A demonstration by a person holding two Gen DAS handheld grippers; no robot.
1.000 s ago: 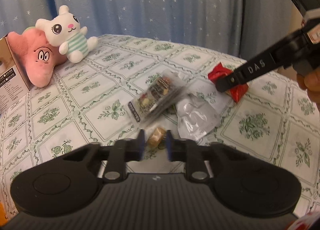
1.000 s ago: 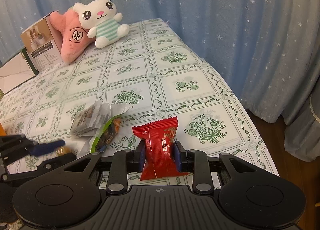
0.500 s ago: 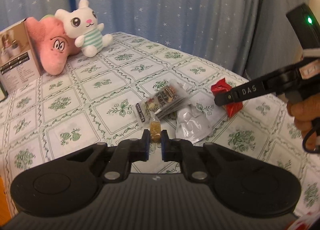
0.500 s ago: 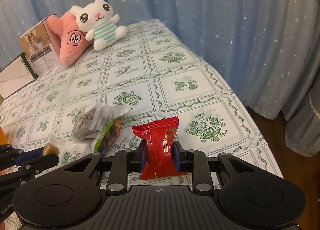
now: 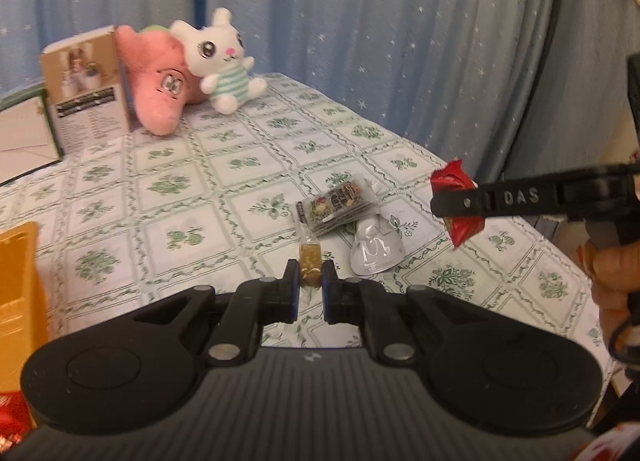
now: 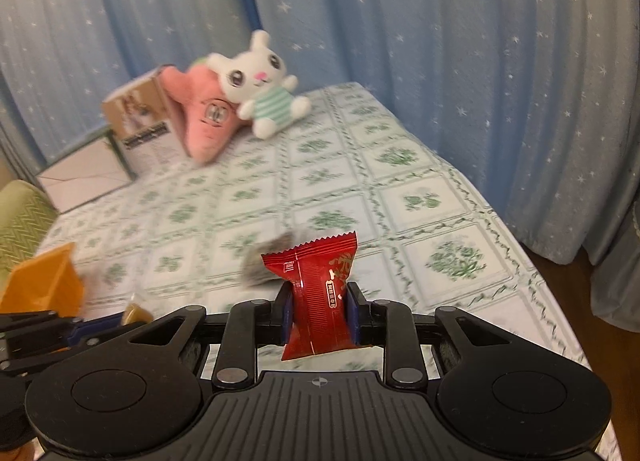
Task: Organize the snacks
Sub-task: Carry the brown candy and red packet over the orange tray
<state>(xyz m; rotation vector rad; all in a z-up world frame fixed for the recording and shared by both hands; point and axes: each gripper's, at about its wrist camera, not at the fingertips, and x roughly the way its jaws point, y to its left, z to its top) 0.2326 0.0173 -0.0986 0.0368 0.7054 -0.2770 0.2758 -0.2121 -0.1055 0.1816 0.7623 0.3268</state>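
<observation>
My left gripper is shut on a small golden-brown wrapped candy and holds it above the table. My right gripper is shut on a red snack packet, lifted off the cloth; the packet also shows in the left wrist view at the right. A dark printed snack packet and a silvery-white packet lie on the green-patterned tablecloth. The left gripper with its candy shows at the lower left of the right wrist view.
An orange container stands at the left edge, also in the right wrist view. A white bunny plush, a pink plush and a cardboard box sit at the back. Blue curtains hang behind. The table edge drops off at the right.
Both grippers have risen and swung left with their snacks still held. The orange container has come into view at the left.
</observation>
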